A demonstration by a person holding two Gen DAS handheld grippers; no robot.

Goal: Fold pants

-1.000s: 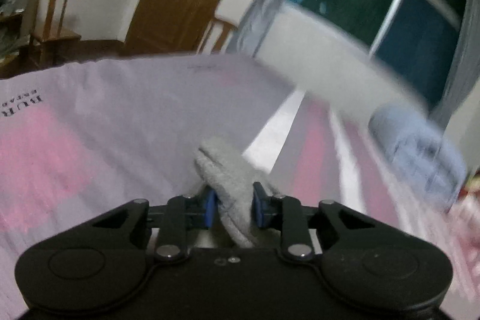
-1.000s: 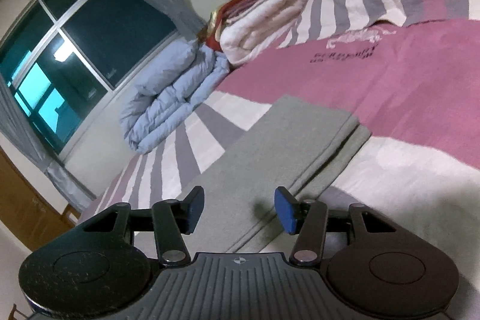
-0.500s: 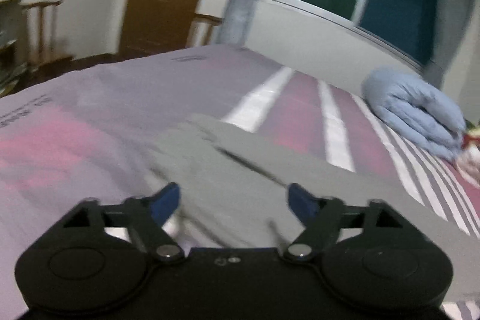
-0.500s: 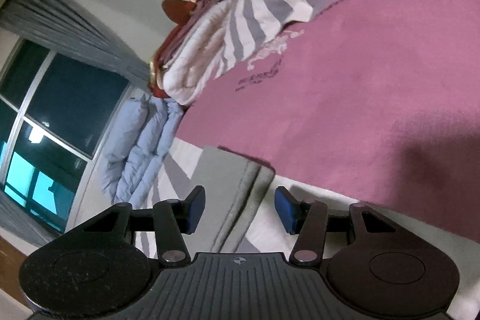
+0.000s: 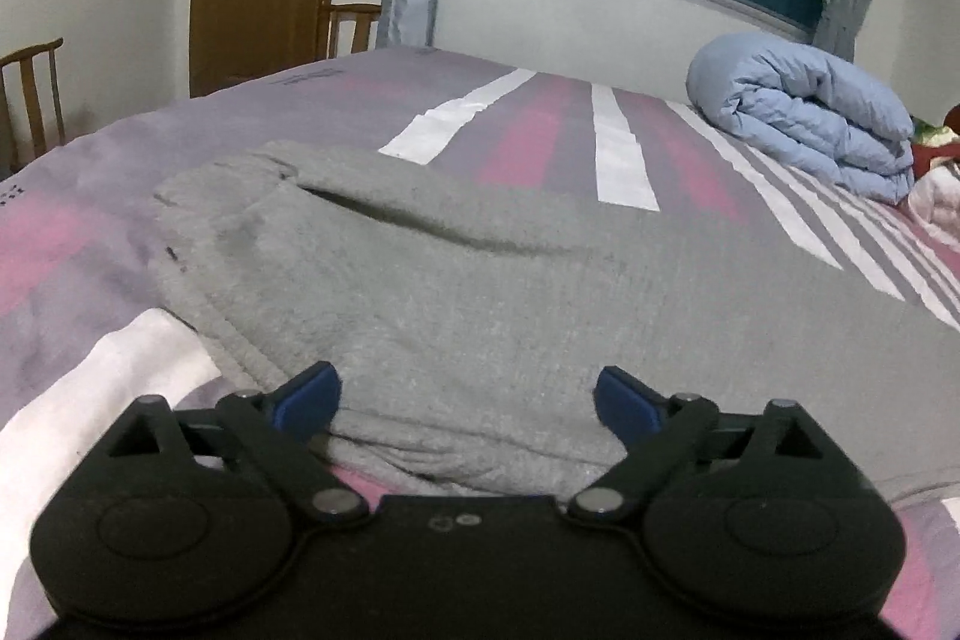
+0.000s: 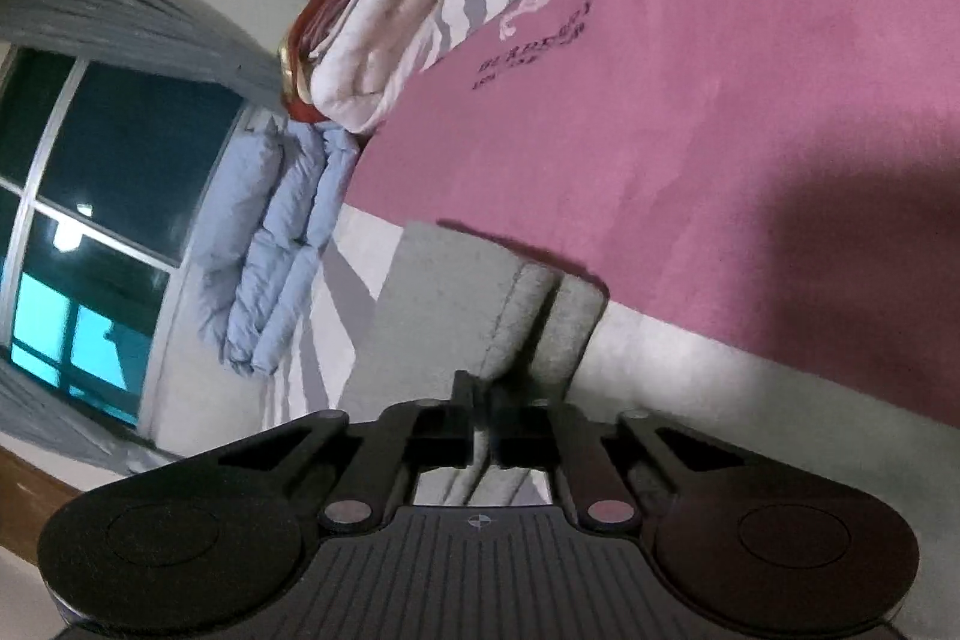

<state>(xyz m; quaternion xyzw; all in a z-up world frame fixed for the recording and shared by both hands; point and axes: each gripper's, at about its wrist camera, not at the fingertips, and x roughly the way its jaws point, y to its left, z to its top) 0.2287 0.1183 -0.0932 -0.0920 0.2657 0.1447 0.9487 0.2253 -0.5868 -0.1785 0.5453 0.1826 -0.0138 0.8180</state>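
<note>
left claw point(image 5: 465, 397) gaping wide over grey pants point(image 5: 480, 280) | right claw point(image 6: 483, 424) pinching pants' edge | risk: thin pinch slipping, fold springing apart on bed point(image 6: 720, 130)

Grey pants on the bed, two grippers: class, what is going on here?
A person is folding grey pants on a striped bed with two handheld grippers. The left gripper is open just above the waistband end, holding nothing. The right gripper is shut on the pants' folded edge at the far end.
</note>
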